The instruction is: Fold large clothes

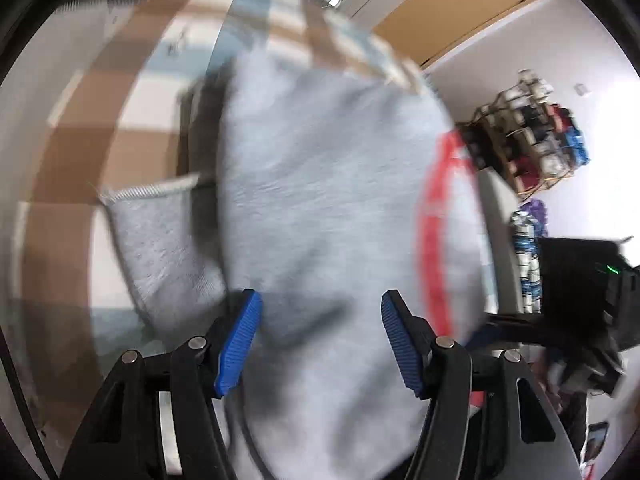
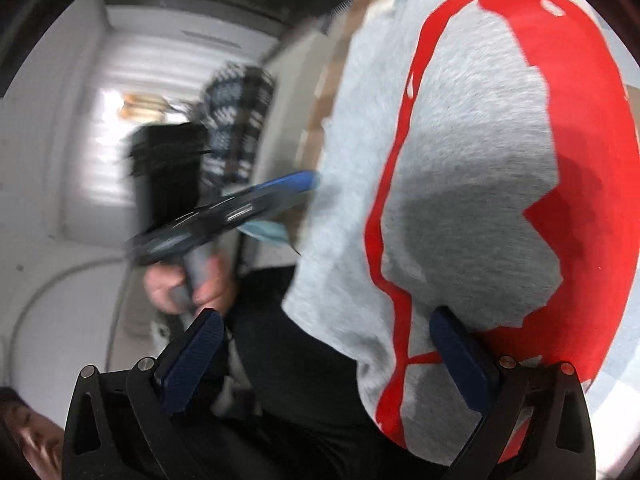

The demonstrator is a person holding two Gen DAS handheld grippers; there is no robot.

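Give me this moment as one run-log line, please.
step: folding | item: grey sweatshirt, red print | left gripper: open over fabric | right gripper: open at garment edge | surface: checked blanket

Two close claw-mounted views, sharing grey sweatshirt [image 1: 320, 200]

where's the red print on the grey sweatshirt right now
In the right wrist view the red print fills the right side of the grey sweatshirt; in the left wrist view it is a thin strip along the right edge.

Motion blur smears the grey fleece sweatshirt with red print [image 1: 320, 200]; from my remote seat, its lower hem seems cut off by the frame.
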